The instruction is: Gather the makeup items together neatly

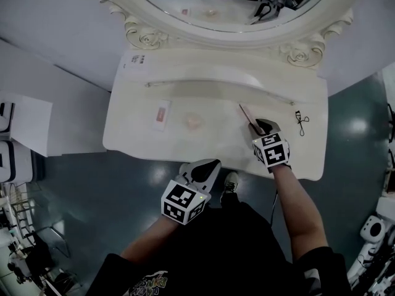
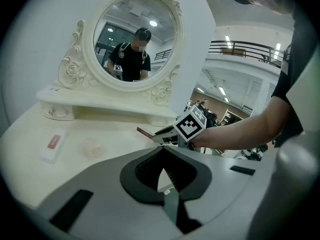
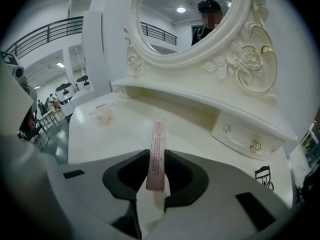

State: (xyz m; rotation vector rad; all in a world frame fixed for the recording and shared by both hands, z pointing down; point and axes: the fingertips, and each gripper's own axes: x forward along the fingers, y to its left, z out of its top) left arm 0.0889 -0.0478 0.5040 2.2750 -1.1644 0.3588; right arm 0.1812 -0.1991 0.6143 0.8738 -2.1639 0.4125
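Right tool [image 3: 153, 159] gripping pink box [image 3: 158, 134], lengthwise toward mirror [image 3: 175, 19]

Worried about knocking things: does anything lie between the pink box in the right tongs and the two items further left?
Nothing visible does. The right tongs grip the pink box, and bare vanity top runs from it to the round pink item and flat packet. The eyelash curler lies the other way.
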